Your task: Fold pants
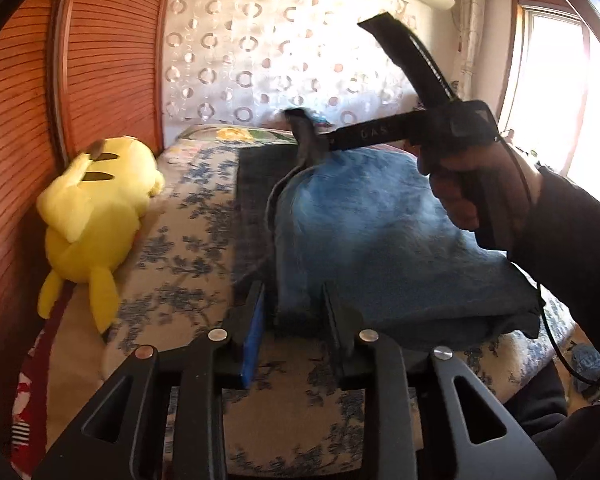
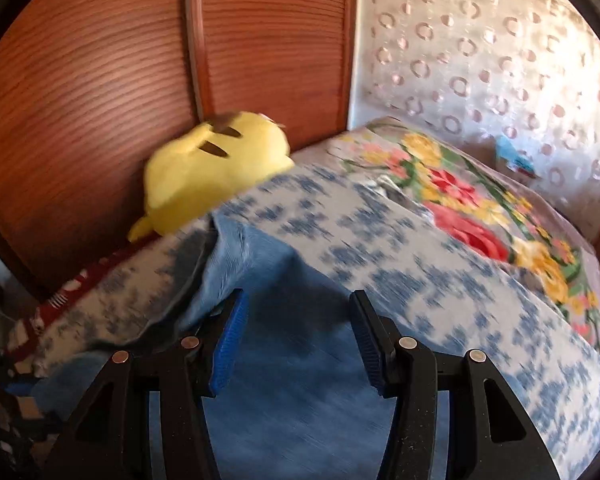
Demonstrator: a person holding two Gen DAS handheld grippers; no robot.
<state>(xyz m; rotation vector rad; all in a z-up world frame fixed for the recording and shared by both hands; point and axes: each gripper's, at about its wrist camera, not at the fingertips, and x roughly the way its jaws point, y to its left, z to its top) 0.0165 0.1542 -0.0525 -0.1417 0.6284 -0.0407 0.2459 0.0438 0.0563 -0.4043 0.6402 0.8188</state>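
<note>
The blue pants [image 1: 380, 232] lie on the bed with the blue-flowered cover [image 1: 180, 240]. My left gripper [image 1: 296, 300] is at their near edge, its jaws apart with a bit of the cloth between them. In the left wrist view my right gripper [image 1: 306, 128] is farther up the bed and holds a lifted grey-blue edge of the pants. In the right wrist view the pants [image 2: 260, 264] hang under my right gripper [image 2: 298, 312], whose jaws stand apart with cloth behind them; the picture is blurred.
A yellow plush toy [image 1: 88, 208] lies by the wooden sliding doors [image 1: 100, 60] on the left. A flowered blanket [image 2: 480, 208] covers the bed's far end, before a white curtain with rings [image 1: 280, 60]. A bright window [image 1: 552, 92] is at right.
</note>
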